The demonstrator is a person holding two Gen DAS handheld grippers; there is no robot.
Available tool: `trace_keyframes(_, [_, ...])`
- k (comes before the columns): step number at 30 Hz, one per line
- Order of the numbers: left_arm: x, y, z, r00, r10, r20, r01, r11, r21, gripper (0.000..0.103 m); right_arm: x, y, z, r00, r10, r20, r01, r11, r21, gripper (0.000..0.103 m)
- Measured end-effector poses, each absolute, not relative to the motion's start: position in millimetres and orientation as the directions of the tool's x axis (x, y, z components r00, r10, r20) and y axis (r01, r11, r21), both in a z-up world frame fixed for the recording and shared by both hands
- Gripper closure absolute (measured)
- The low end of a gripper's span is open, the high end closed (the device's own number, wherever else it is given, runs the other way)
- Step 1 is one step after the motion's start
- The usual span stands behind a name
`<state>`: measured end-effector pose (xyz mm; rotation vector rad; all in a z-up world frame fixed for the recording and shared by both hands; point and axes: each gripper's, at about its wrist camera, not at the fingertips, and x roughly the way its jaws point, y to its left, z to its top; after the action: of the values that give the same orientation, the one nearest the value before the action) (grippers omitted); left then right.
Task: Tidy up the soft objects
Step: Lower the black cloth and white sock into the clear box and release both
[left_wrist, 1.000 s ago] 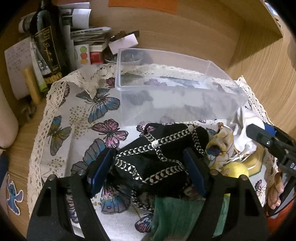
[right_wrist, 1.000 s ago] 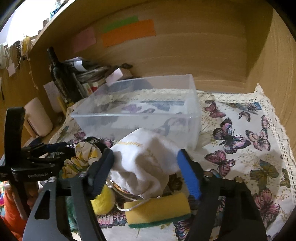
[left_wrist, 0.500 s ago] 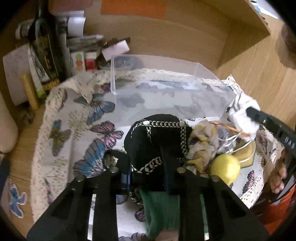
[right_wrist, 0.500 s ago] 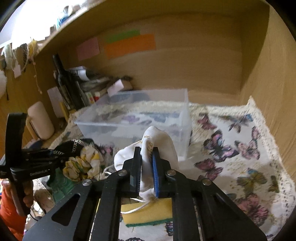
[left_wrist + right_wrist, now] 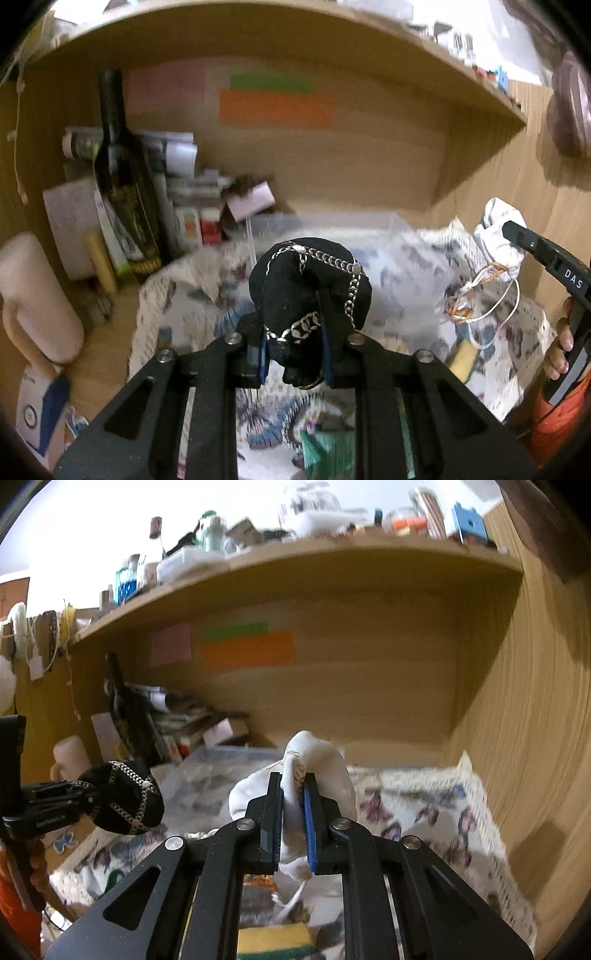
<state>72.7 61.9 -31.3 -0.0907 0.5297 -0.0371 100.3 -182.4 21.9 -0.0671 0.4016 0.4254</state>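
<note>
My left gripper (image 5: 293, 334) is shut on a black pouch with silver chain trim (image 5: 308, 280) and holds it up above the butterfly cloth (image 5: 192, 295). My right gripper (image 5: 293, 814) is shut on a white drawstring pouch (image 5: 317, 764), also lifted, with its cords hanging down. The white pouch (image 5: 496, 236) and the right gripper show at the right in the left wrist view. The black pouch (image 5: 123, 797) shows at the left in the right wrist view. The clear plastic bin (image 5: 332, 225) stands behind both, blurred; it also shows in the right wrist view (image 5: 229, 757).
A dark bottle (image 5: 120, 170), papers and small boxes (image 5: 207, 206) crowd the back left. A pale mug (image 5: 35, 299) stands at the left. A yellow-green sponge (image 5: 273, 941) and a green cloth (image 5: 325, 450) lie on the cloth below. A wooden shelf (image 5: 332, 557) overhangs; a wooden wall stands at the right.
Both grippers closed on their pouches and lifted them off the cloth. The views have tilted up toward the shelf. The floral cloth and yellow ball have dropped out of view.
</note>
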Motion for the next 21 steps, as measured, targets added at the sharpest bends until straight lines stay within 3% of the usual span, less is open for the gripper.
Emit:
trace_keyframes(14, [126.0, 62.7, -3.4, 0.9, -0.005, -0.435, -0.023, 0.998, -0.058, 0.082, 147.8, -156.0, 54.5, 0.868, 0.386, -0.312, -0.423, 0.904, -0.06, 0.094])
trace_keyframes(21, [164.1, 55.6, -31.8, 0.848, -0.022, -0.53, -0.007, 0.999, -0.053, 0.082, 180.0, -132.7, 25.2, 0.831, 0.364, -0.42, -0.442, 0.892, -0.101, 0.094])
